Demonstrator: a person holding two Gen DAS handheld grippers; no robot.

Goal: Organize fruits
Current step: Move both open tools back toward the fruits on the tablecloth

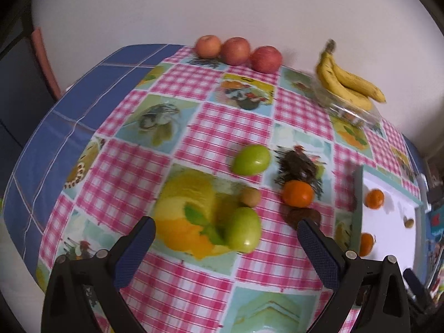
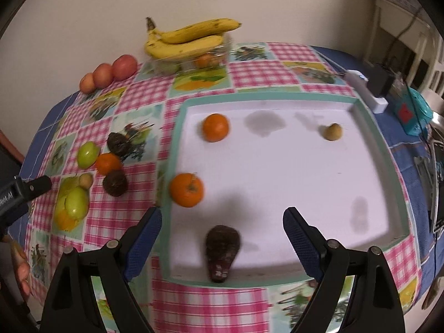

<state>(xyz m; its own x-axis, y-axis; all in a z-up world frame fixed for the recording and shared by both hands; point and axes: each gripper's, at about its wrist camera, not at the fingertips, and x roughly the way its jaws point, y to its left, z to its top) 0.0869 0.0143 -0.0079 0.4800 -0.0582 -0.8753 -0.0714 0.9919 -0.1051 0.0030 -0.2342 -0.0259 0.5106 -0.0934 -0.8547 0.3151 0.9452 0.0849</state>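
Right hand-held gripper [image 2: 222, 222] gapes above dark wrinkled avocado [image 2: 222, 252]

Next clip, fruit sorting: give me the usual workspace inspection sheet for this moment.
Surface: table under a checked fruit-print cloth, with blue cloth at the edges.
Job's things: white tray holds two oranges, an avocado and a small brown fruit. Loose on the cloth: two green fruits, an orange, two dark avocados, a small brown fruit. Three apples by the wall; bananas on a clear container.
Clutter: white device, teal box.
Grippers: left hand-held gripper open over the nearer green fruit; right hand-held gripper open over the tray's avocado.
Cables: dark cable at the right edge.
Surroundings: plain wall, white furniture.
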